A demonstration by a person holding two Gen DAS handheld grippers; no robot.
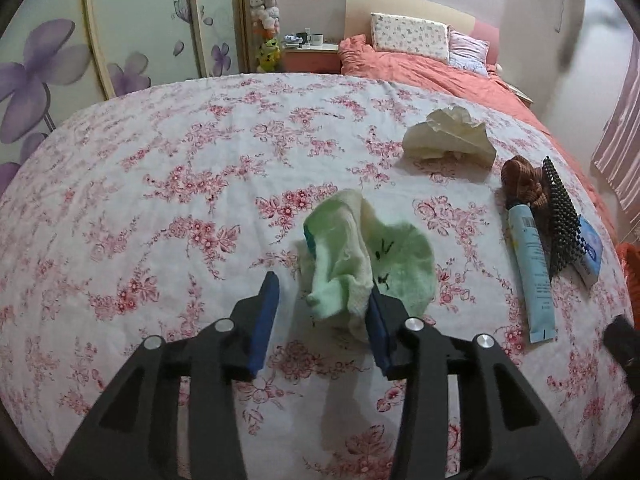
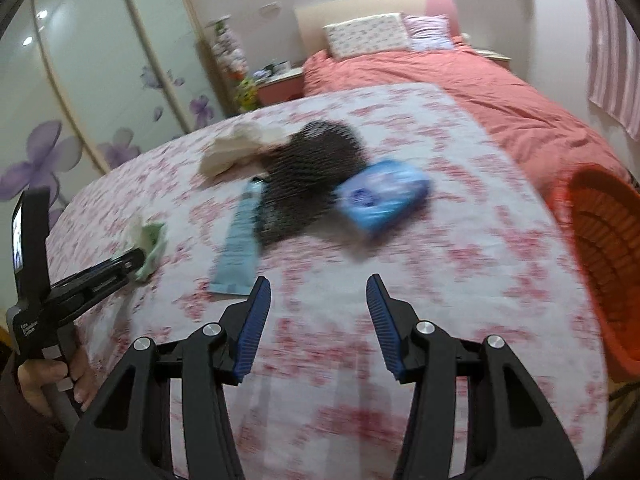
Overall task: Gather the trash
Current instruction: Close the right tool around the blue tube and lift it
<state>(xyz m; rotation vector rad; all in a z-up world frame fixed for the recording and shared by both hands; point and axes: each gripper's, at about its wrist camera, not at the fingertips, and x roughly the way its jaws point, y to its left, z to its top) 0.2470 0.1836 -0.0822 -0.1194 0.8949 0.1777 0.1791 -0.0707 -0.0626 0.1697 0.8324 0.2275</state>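
Trash lies on a flower-print cloth point(image 1: 160, 200) covering a table in a bedroom. Nearest is a crumpled green and white tissue point(image 1: 360, 256), between the spread blue pads of the left gripper point(image 1: 324, 300); one pad touches it, the other stands clear, so it does not look gripped. Farther back lies a crumpled cream tissue point(image 1: 448, 136). Beside it sit a brown hair tie point(image 1: 520, 178), a black hairbrush point(image 1: 560, 216), a pale blue tube point(image 1: 534, 264) and a blue wipes packet point(image 2: 380, 196), likely not trash. The right gripper point(image 2: 318, 316) hangs open and empty over bare cloth. An orange basket point(image 2: 604, 256) stands at the table's right edge; its contents are hidden. Both tissues, it seems, remain to collect.
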